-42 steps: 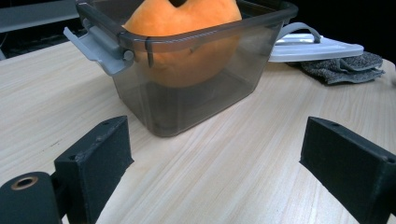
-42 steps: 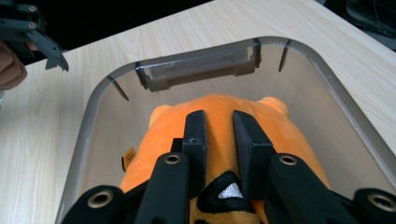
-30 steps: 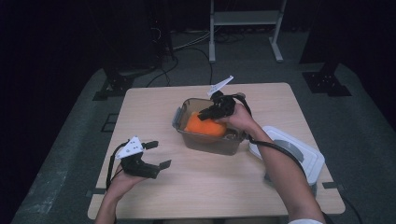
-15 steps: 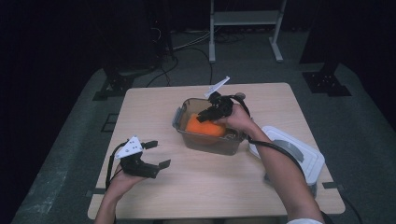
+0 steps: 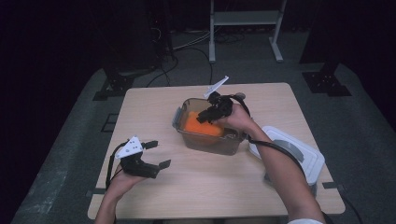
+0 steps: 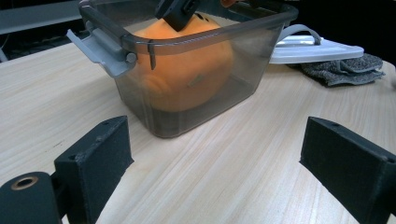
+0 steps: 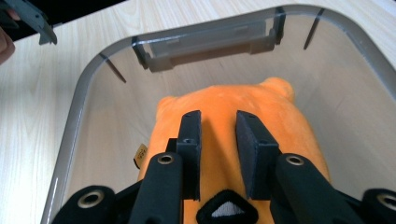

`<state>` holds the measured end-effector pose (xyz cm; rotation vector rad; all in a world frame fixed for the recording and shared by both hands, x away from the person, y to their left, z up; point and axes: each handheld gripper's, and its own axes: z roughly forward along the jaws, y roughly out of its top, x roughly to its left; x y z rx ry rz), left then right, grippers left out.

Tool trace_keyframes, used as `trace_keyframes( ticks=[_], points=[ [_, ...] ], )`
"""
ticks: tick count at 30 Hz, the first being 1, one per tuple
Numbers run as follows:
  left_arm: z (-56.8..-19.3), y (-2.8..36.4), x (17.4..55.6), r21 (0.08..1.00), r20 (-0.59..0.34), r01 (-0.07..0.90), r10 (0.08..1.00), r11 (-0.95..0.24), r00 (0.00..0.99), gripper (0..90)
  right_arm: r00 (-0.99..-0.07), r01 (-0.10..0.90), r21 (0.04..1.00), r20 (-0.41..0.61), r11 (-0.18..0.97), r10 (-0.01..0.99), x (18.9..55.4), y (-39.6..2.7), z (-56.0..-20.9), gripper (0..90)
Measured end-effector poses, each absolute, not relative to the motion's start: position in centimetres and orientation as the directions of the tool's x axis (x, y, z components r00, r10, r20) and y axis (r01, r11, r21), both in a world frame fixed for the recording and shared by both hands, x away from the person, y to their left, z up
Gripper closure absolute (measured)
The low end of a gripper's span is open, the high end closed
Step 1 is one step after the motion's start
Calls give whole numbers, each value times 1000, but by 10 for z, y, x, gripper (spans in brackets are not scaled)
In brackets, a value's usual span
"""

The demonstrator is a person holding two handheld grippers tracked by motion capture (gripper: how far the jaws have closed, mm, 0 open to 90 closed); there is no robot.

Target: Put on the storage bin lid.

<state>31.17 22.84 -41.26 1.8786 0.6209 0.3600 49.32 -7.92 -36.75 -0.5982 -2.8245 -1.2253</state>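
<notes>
High view: one light wooden table [image 5: 261, 186], one person seated at its near edge, a gripper in each hand. Right gripper [image 5: 205, 116] reaches down into a smoky clear bin [image 5: 187, 137] at mid-table; inside sits an orange plush toy [image 5: 198, 125], directly under the jaws. Right gripper view: toy [image 7: 275, 112] soft, rounded, matte fleece, small tag at its side, two nubs like ears at the far end; it lies lengthwise along the bin, long axis running away from the jaws. Jaws narrow, a slim strip of plush showing between them; they have just been easing apart a little, and whether the pads still pinch the fleece I cannot tell. Left gripper [image 5: 156, 154] rests low on the table near the person's left, well apart from the bin, jaws spread wide, nothing between them. Left gripper view: bin wall [image 6: 243, 70] ahead, grey latch [image 6: 100, 49] hanging open, toy [image 6: 187, 74] filling most of the interior. White lid [image 5: 299, 149] lies to the right of the bin, beside a grey cloth [image 6: 343, 70]. Right hand is by far the nearer to the toy; any lift would go straight up past the rim.
</notes>
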Motion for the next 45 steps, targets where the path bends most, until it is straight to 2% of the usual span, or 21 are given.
trace_keyframes(
  ticks=[12,21,45],
  points=[
    [-412,228,311,924,-41,249,573,-289,818,79,-925,353,703,162,617,344,492,-82,-363,731],
    [-413,228,312,924,-39,248,572,-292,819,78,-919,360,713,160,602,360,487,-93,-354,670],
    [-413,225,312,920,-30,245,570,-305,821,78,-916,340,776,144,531,375,452,-161,-319,556]
  ],
)
